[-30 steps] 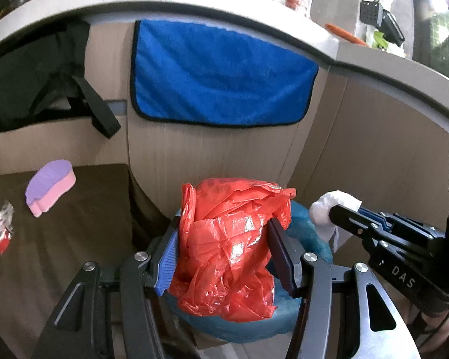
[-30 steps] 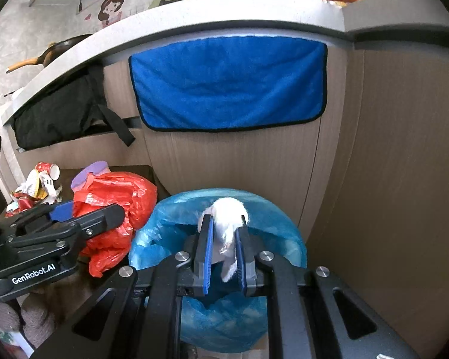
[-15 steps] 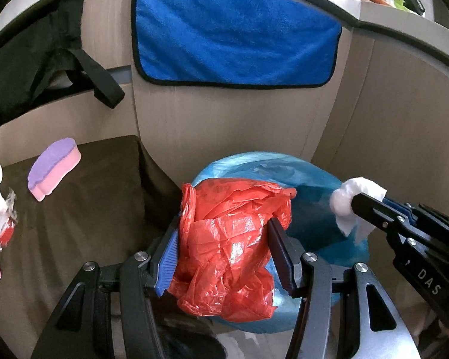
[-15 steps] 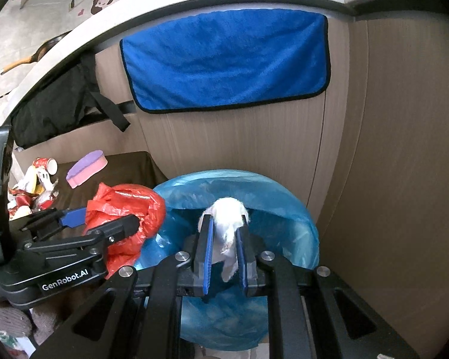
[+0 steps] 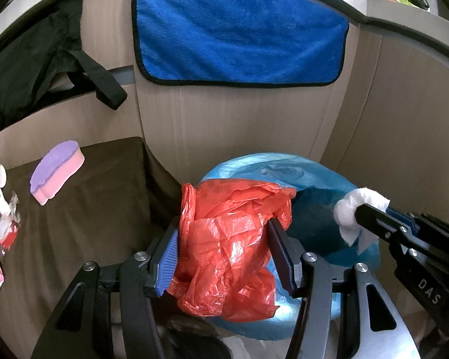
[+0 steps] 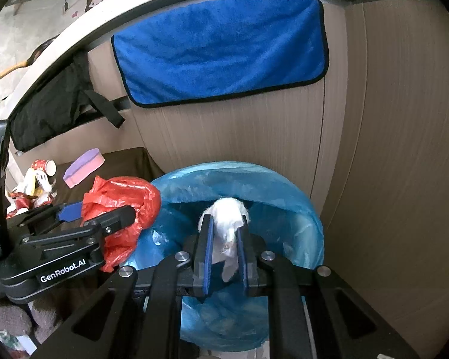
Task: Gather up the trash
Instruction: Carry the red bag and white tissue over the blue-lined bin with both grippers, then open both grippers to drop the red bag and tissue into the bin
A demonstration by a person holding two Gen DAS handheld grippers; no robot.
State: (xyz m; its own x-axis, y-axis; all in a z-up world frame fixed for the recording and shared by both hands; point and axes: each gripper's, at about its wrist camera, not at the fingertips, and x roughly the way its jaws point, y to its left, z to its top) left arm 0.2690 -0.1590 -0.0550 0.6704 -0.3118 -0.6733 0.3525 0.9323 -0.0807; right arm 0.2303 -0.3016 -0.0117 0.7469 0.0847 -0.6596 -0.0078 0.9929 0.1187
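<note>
The left claw clamps a crumpled red plastic bag between its fingers; the bag bulges above them and hangs below, its long axis roughly vertical, at the left rim of the blue-lined trash bin. The right claw pinches a wad of white tissue over the bin's opening, one end drooping downward between the pads. A purple-and-pink sponge lies on the brown-covered desk.
</note>
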